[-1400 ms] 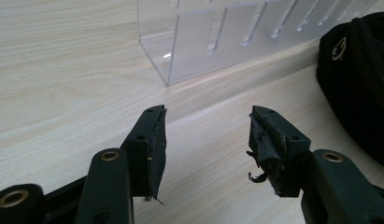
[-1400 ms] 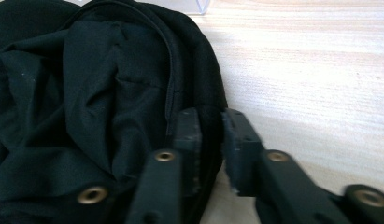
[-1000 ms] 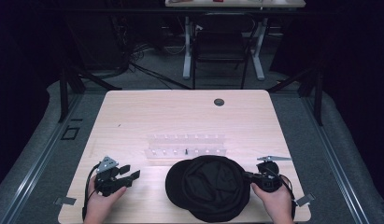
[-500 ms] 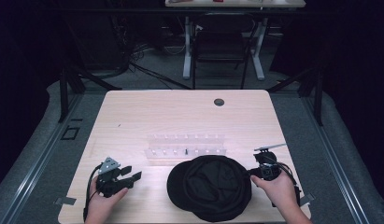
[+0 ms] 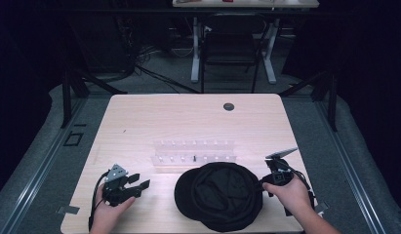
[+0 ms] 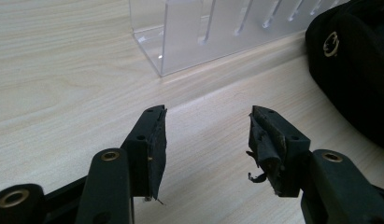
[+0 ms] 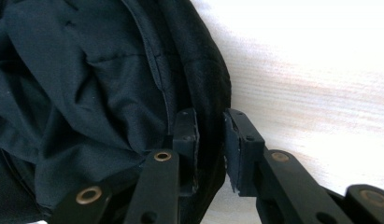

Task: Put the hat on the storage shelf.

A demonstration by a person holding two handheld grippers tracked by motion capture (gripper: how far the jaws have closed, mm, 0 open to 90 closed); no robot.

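Black cap (image 5: 220, 195), upside down, rim between closing right tool (image 7: 210, 149), left tool (image 6: 206, 140) apart

Your right gripper (image 7: 210, 140): cap (image 5: 220, 195) rim sits between jaws, pad contact too dark to judge. Cap cut off by frame edges in both gripper views. Small dark item in acrylic rack (image 5: 194, 152) too small to identify.
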